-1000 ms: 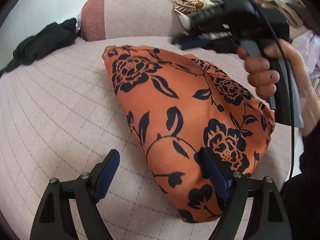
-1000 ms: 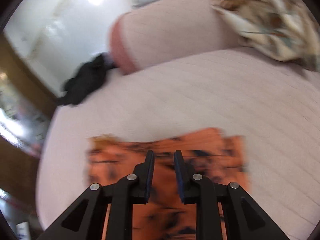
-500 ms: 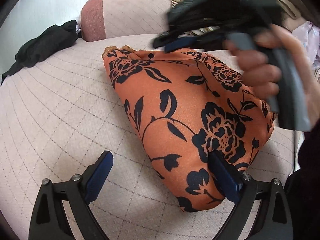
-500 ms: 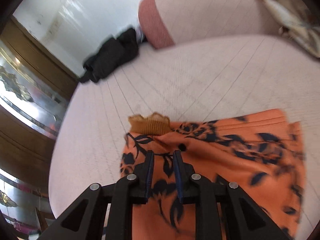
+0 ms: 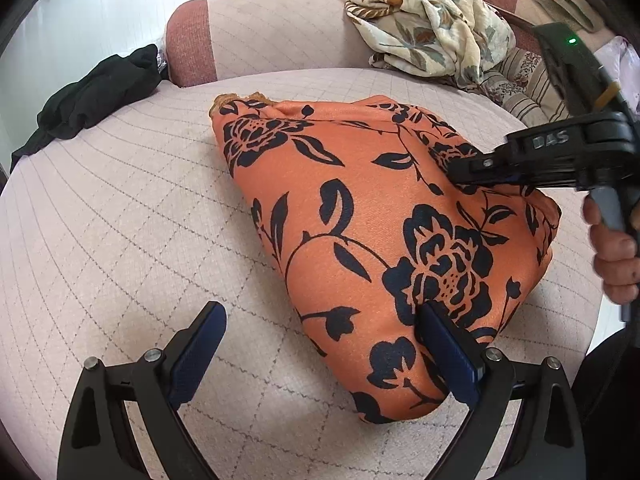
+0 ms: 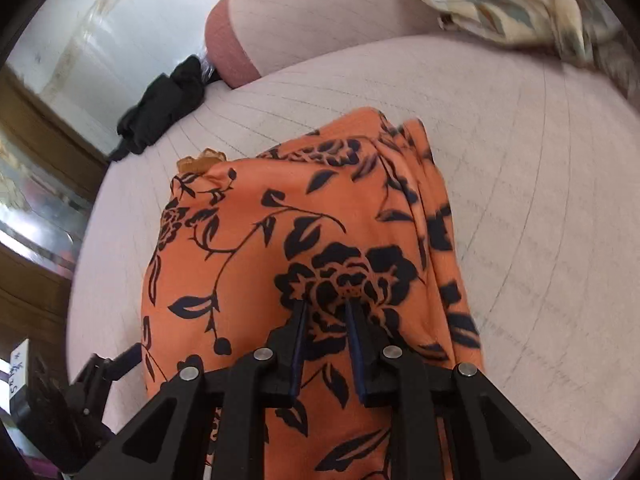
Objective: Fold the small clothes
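A folded orange garment with a black flower print (image 5: 360,216) lies on the pale pink quilted cushion (image 5: 120,240). It also shows in the right wrist view (image 6: 280,240). My left gripper (image 5: 320,332) is open at the garment's near edge, its right finger (image 5: 444,356) against the cloth, its left finger on the cushion. My right gripper (image 6: 326,308) has its jaws close together and presses its tips down on top of the garment, with no cloth seen between them. It shows from the side in the left wrist view (image 5: 460,174).
A black garment (image 5: 92,100) lies at the cushion's far left edge. A pink bolster (image 5: 260,36) stands at the back. A heap of patterned clothes (image 5: 432,28) lies at the back right. A wooden cabinet (image 6: 36,160) stands left of the cushion.
My right gripper has come down from above the far side and now presses on the garment's right part. The left gripper has barely moved. The garment lies as before.
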Demonstrator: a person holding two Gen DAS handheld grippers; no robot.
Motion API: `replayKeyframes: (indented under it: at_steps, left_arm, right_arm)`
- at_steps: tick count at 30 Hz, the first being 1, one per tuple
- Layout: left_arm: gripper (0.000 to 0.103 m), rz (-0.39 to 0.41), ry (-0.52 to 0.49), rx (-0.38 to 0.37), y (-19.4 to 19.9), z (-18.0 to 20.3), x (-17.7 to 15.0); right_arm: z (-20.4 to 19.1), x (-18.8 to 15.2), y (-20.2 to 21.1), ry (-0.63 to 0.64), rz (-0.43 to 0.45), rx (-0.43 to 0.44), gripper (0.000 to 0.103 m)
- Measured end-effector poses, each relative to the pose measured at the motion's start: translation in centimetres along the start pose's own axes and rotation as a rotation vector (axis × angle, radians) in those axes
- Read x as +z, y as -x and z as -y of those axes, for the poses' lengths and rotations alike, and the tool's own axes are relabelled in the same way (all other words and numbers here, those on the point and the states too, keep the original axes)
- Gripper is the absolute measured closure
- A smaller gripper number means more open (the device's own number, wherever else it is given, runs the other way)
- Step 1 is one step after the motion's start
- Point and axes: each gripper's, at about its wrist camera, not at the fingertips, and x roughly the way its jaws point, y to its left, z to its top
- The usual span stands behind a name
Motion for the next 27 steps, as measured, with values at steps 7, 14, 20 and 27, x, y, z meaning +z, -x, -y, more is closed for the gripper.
replayKeyframes:
  at_steps: [7,14,20,27]
  left_arm:
    - [0.005,-0.012,0.012,0.003,0.1,0.1,0.3]
    - [0.006,0.007,0.027,-0.027,1.8,-0.1,1.3]
    - [0.006,0.13,0.036,-0.003,4.9,-1.1,2.1]
    - [0.005,0.024,0.067,0.083,0.2,-0.8,2.1]
  right_arm:
    - [1.1,-1.9,4.4,-0.041,0.086,0.044,0.08]
    - [2.4,-3.7,3.4,-0.069,0.024,0.028,0.08]
    - [3.9,-5.8,5.4,-0.1,0.035,0.056,0.08]
    - [2.9,-5.4,5.3,-0.083,0.008,0.026,0.081]
